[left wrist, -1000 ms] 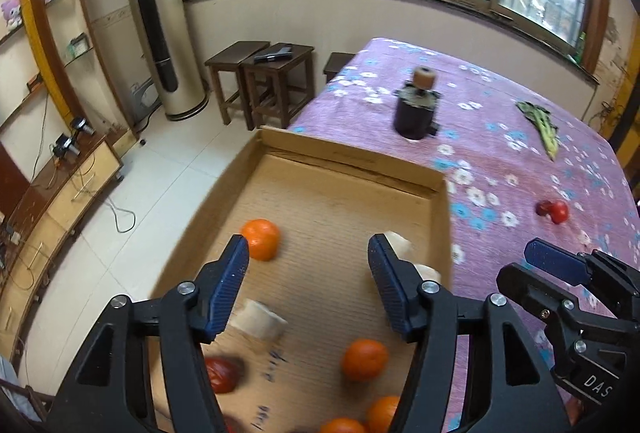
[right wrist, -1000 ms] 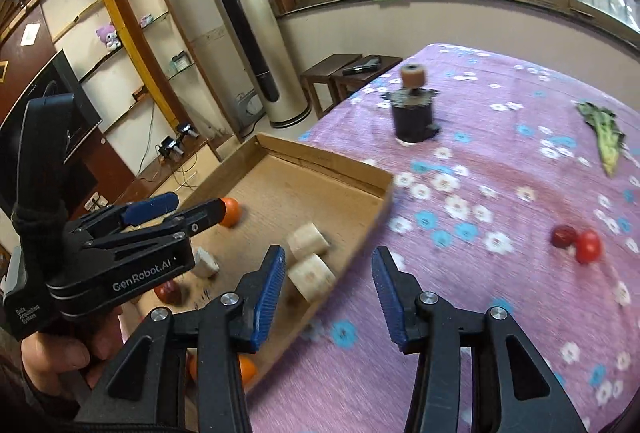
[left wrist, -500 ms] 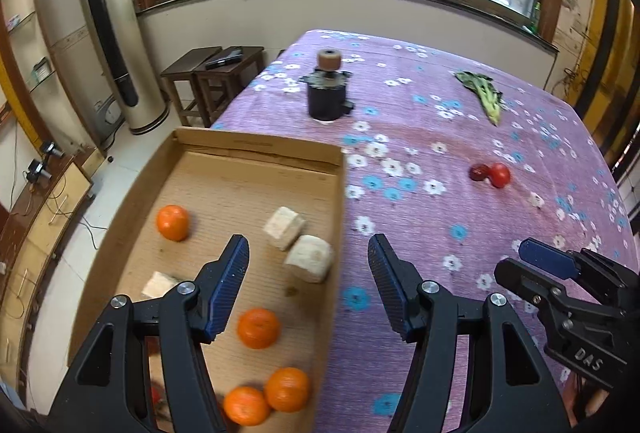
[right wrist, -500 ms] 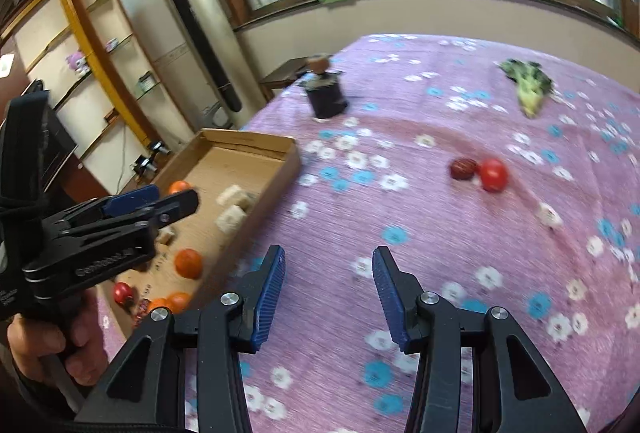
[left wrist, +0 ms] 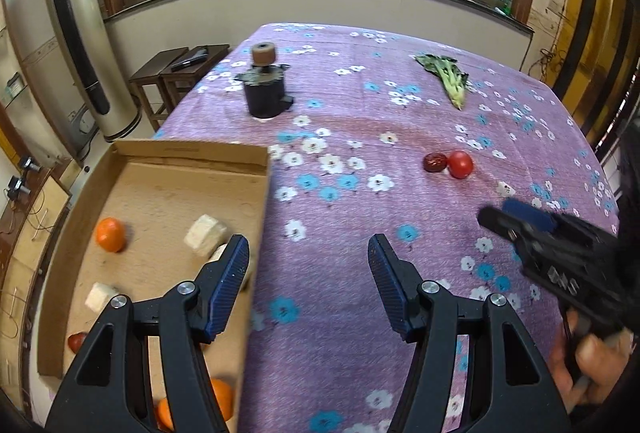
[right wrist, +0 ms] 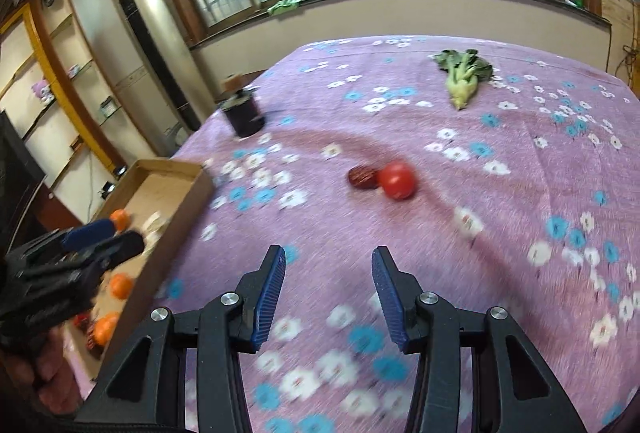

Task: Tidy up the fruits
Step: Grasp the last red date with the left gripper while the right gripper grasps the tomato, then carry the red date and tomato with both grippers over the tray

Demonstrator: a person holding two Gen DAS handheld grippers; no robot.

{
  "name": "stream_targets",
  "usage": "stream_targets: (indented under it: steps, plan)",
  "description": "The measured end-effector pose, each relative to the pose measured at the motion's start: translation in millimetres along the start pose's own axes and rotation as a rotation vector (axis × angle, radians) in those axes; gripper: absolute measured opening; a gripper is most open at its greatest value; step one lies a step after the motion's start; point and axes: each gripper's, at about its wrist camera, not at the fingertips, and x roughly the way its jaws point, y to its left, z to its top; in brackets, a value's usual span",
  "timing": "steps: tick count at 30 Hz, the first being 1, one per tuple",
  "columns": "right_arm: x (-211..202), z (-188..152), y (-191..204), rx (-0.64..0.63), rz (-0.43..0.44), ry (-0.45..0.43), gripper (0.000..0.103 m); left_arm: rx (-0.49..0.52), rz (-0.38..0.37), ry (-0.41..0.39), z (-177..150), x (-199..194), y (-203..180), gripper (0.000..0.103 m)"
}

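A red tomato (right wrist: 397, 180) and a dark red fruit (right wrist: 362, 177) lie touching on the purple flowered cloth (right wrist: 500, 217); they also show in the left wrist view, tomato (left wrist: 460, 164) and dark fruit (left wrist: 435, 162). A cardboard box (left wrist: 200, 152) at the table's left holds oranges (left wrist: 110, 234), pale chunks (left wrist: 205, 235) and a dark red fruit (left wrist: 77, 341). My left gripper (left wrist: 309, 259) is open and empty over the box's right wall. My right gripper (right wrist: 328, 275) is open and empty, short of the tomato.
A dark jar with a brown knob (left wrist: 265, 89) stands at the back left of the table. A leafy green vegetable (right wrist: 463, 75) lies at the back. Stools (left wrist: 176, 69) and a tall air conditioner (left wrist: 76, 33) stand beyond the table's left edge.
Both grippers have swung right, away from the box and toward the table's middle. The tomato and dark fruit now sit closer ahead of the right gripper. Both stay open.
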Motion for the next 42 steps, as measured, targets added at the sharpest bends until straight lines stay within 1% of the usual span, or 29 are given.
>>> stream_targets:
  steps: [5, 7, 11, 13, 15, 19, 24, 26, 29, 31, 32, 33, 34, 39, 42]
  plan:
    - [36.6, 25.3, -25.1, 0.006, -0.059, 0.017, 0.046, 0.032, -0.014, 0.019, 14.6, 20.2, -20.3, 0.061]
    - [50.5, 31.9, -30.7, 0.005, -0.068, 0.031, 0.042, 0.042, -0.017, 0.026, 19.1, 27.0, -25.7, 0.061]
    - [77.1, 41.5, -35.7, -0.018, -0.101, 0.060, 0.038, 0.075, -0.028, 0.036, 28.7, 45.2, -38.7, 0.061]
    - [82.1, 43.5, -37.8, -0.022, -0.108, 0.050, 0.030, 0.093, -0.038, 0.041, 33.0, 55.0, -47.0, 0.061]
    - [81.8, 44.9, -42.2, -0.008, -0.092, 0.051, 0.030, 0.111, -0.048, 0.045, 37.0, 63.6, -55.4, 0.061]
    - [55.1, 37.3, -47.6, 0.018, -0.072, 0.016, 0.030, 0.123, -0.078, 0.061, 46.8, 83.8, -74.9, 0.061]
    - [5.8, 16.5, -59.8, 0.085, -0.017, -0.034, 0.029, 0.133, -0.107, 0.094, 55.6, 113.1, -106.1, 0.061]
    - [-10.5, 7.3, -62.6, 0.101, -0.007, -0.044, 0.029, 0.139, -0.111, 0.090, 58.7, 120.0, -117.8, 0.061]
    - [-25.5, -1.2, -62.2, 0.109, 0.014, -0.046, 0.029, 0.146, -0.096, 0.093, 62.0, 131.0, -128.3, 0.061]
    - [-32.4, -4.6, -60.1, 0.107, 0.024, -0.051, 0.029, 0.150, -0.086, 0.105, 61.8, 138.7, -133.4, 0.055]
    - [-35.9, -6.3, -58.9, 0.107, 0.028, -0.054, 0.029, 0.148, -0.087, 0.088, 62.2, 138.0, -134.9, 0.052]
    - [-38.9, -7.7, -57.8, 0.104, 0.034, -0.056, 0.029, 0.148, -0.091, 0.084, 62.2, 137.0, -135.5, 0.045]
    - [-41.6, -8.1, -56.6, 0.099, 0.035, -0.060, 0.029, 0.149, -0.098, 0.084, 62.2, 136.9, -136.9, 0.028]
    - [-51.4, -11.2, -57.6, 0.110, 0.037, -0.074, 0.029, 0.170, -0.096, 0.079, 55.4, 128.1, -140.4, 0.028]
    - [-56.9, -12.5, -58.3, 0.118, 0.039, -0.082, 0.029, 0.166, -0.095, 0.062, 47.8, 112.5, -135.9, 0.028]
